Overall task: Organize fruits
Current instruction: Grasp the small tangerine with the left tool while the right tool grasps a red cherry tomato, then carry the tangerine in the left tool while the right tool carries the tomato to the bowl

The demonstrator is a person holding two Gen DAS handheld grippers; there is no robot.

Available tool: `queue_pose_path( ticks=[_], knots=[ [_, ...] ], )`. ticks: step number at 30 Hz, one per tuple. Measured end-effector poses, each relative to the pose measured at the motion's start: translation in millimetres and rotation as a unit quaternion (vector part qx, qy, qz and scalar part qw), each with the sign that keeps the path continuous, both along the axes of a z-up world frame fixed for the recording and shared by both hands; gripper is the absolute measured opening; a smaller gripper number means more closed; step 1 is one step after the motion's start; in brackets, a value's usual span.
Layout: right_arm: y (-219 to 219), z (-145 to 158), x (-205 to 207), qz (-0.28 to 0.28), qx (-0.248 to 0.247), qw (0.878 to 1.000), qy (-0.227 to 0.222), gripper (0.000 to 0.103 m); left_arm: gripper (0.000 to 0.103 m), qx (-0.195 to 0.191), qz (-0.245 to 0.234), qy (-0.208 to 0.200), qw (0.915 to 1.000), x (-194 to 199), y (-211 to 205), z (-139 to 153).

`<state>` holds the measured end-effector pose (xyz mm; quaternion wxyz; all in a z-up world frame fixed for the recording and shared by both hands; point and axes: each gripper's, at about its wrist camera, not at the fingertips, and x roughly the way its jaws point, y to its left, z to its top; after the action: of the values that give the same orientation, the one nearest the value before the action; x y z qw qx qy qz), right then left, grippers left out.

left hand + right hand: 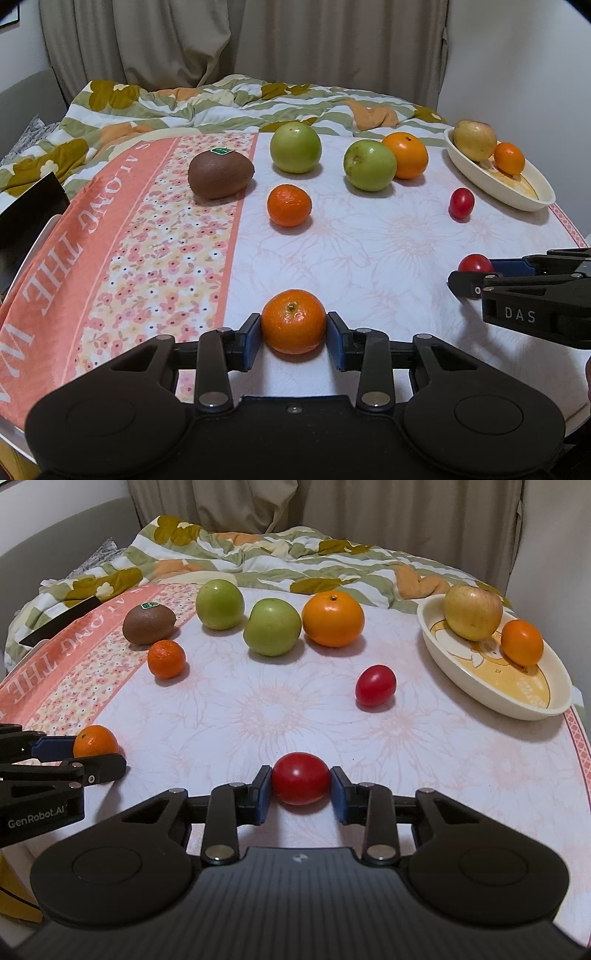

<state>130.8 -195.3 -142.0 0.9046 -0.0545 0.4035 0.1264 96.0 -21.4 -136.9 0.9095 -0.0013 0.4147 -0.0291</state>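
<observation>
Fruit in the cream oval ceramic bowl (495, 698): one yellowish apple (472, 611) touching one small orange citrus (521, 641). Loose on the pale floral tablecloth (258, 709) lie a brown kiwi (148, 623), two green apples, a big orange and a red cherry tomato (375, 685). A black flat object (29, 218) at the left edge is cut off. The left gripper (293, 334) is clamped on a round mandarin (293, 321); the right gripper (301, 792) is clamped on a second red tomato (301, 778), both fruits resting on the cloth.
</observation>
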Motion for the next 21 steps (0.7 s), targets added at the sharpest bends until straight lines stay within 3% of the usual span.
queue_pose_path(
  ticks=[6,21],
  knots=[
    [1.6,11.7,-6.1,-0.003,0.002,1.0,-0.002,0.048,0.041,-0.006,0.0,-0.004,1.0,-4.2,3.5,11.1],
    [-17.2,78.2,-30.7,-0.036,0.038,0.999,-0.007,0.048,0.041,-0.015,-0.047,-0.037,0.9981,-14.4,-14.1,72.4]
  ],
)
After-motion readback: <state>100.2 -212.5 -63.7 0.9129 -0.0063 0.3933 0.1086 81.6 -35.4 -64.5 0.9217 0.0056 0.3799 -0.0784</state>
